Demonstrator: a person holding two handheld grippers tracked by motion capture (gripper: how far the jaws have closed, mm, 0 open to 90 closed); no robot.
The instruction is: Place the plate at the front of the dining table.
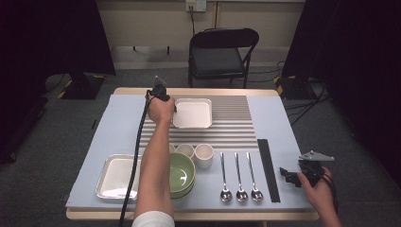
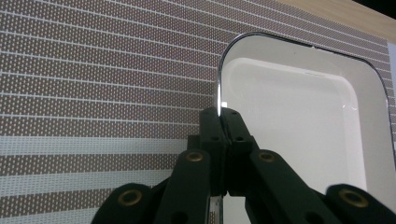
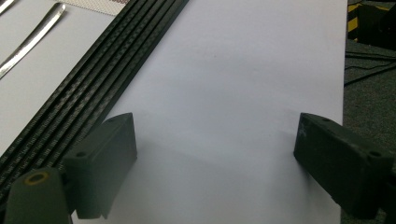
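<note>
Grasp step in hand: the left tool (image 2: 219, 114) is clenched on the near rim of the square white tray (image 2: 299, 121) lying ahead of it on the striped mat (image 2: 93, 70), while the right tool (image 3: 215, 163) rests released beside the black strip (image 3: 93, 88); the next move likely calls for a level lift.

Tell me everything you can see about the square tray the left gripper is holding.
The square tray is shallow, with rounded corners, a thin shiny metal-looking rim and a pale, smooth inside that looks empty. It lies flat on the striped mat at the far middle of the table. The left gripper is shut on its near-left rim, jaws pinching the edge from both sides. Nothing else touches it that can be seen.
</note>
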